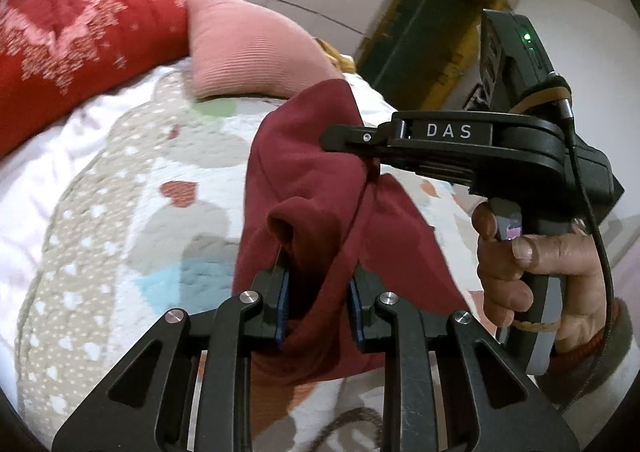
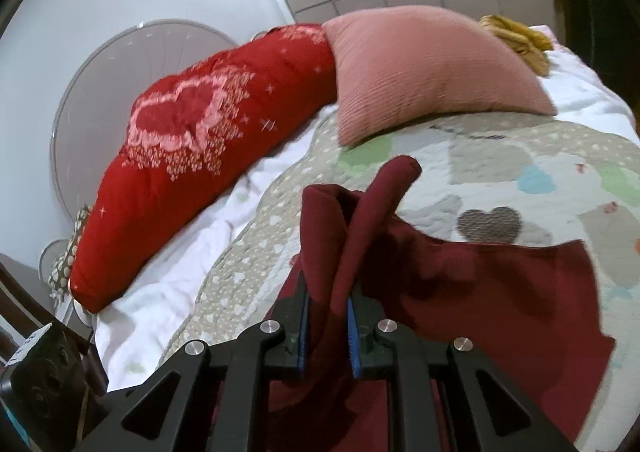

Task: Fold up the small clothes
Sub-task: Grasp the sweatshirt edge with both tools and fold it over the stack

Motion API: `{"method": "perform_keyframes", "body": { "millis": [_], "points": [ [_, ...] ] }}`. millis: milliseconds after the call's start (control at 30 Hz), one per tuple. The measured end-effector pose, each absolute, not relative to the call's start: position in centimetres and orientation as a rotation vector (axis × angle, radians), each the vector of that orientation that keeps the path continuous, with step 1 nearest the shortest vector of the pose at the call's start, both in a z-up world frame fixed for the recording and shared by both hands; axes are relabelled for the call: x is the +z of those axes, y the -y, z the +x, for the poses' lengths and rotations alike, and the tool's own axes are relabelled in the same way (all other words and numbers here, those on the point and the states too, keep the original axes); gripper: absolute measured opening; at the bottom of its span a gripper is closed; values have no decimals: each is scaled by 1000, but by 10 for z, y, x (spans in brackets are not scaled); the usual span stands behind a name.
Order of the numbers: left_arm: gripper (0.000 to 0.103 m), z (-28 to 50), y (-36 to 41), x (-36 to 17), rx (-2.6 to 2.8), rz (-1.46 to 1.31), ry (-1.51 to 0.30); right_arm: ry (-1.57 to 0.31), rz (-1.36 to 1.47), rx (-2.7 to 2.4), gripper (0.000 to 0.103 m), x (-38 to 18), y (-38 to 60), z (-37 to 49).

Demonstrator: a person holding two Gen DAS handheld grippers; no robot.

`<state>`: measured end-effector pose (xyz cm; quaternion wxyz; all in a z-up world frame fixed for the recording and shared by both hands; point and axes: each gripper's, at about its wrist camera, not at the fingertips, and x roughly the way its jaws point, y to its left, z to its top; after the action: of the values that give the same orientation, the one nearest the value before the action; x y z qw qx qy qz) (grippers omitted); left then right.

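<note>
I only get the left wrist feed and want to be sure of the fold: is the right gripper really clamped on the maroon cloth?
Observer: Yes. The right gripper is shut on a bunched fold of the maroon cloth, which sticks up past its pads.
Operator: Does the rest hang free?
Observer: No, a flat part lies spread on the quilt to the gripper's right.
Operator: Anything behind the pink pillow?
Observer: A yellow cloth lies bunched behind the pink pillow, near the bed's far edge.
</note>
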<state>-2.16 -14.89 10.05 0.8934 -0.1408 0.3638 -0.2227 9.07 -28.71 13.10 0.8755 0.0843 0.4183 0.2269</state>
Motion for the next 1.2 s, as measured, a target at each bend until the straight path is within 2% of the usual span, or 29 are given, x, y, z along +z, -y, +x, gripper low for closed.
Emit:
{"method": "perform_keyframes", "body": {
  "millis": [267,700,1067,1167,1200],
  "points": [
    [22,-18,199,106,-521,-219,-777,-853,187,412,14,140,335,75],
    [22,-6,285,88,-612,-129,-846,-863,181,312,14,124,419,57],
    [22,-7,337,59,-636,-29,-930,-957,221,199,14,67,473,61],
    [28,-10,330,66,-663,-30,-961,-966,263,197,14,59,480,61],
    [31,-12,325,70,-685,-44,-975,-961,279,195,19,60,483,60]
  ]
}}
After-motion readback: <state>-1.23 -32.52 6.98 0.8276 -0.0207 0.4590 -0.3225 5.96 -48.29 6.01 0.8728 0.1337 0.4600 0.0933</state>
